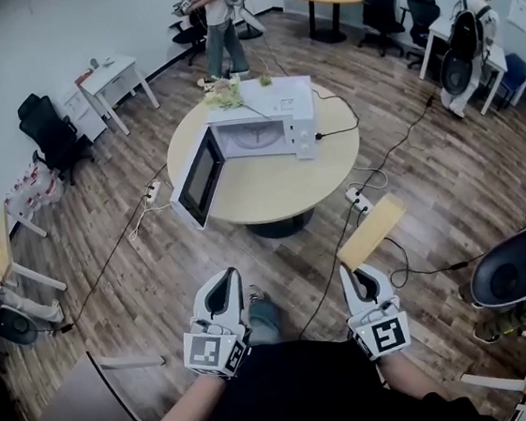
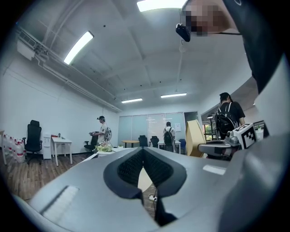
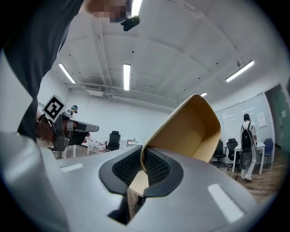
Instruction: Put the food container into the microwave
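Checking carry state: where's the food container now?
Head view, lower right: food container held in the right gripper, above the floor, short of the round table.

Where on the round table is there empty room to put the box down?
The near half of the round table is bare, from the open microwave door to the front edge. Inside the microwave looks empty too. The back is crowded: microwave, greens, cable.

A round table (image 1: 270, 193) stands mid-room on a plank floor, with a bunch of greenery (image 1: 223, 93) at its far edge. A power strip (image 1: 357, 200) lies on the floor just beside it. Farther off are a white desk (image 1: 114, 78), a black office chair (image 1: 46, 130) and a standing person (image 1: 220, 26).
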`<state>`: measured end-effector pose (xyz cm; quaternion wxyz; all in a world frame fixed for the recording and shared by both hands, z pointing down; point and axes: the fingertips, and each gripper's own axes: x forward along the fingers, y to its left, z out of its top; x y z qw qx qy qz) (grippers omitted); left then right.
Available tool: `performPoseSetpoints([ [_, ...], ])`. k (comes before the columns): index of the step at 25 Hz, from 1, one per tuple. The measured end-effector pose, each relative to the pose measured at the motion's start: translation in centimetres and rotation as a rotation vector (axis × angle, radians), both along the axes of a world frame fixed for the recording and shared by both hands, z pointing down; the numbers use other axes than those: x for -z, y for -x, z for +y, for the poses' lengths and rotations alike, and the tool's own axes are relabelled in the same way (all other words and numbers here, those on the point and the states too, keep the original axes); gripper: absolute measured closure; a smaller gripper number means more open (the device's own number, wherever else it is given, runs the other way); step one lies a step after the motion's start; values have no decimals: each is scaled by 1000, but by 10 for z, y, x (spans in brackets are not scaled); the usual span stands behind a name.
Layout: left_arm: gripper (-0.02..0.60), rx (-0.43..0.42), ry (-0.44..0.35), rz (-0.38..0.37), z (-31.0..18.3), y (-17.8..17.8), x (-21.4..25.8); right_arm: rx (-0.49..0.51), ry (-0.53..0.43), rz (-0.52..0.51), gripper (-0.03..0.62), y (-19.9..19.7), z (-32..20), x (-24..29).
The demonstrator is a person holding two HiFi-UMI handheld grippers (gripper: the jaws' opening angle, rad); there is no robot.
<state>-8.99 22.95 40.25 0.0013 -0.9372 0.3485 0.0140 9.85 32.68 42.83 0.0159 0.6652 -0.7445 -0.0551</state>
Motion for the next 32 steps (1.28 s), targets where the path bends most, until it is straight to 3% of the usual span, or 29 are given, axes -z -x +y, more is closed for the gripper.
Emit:
performPoseSetpoints([
  [5, 581, -18, -11, 31, -64, -10, -2, 7, 6, 59, 572, 5, -53, 3],
  [16, 581, -78, -37, 111, -266, -31, 31, -67, 43, 171, 572, -13, -232, 34],
  [22, 581, -123, -35, 120, -364, -41, 36, -110, 47, 165, 572, -19, -326, 45],
  [32, 581, -180, -20, 116, -450, -64, 27, -133, 80, 240, 572, -24, -413, 38],
])
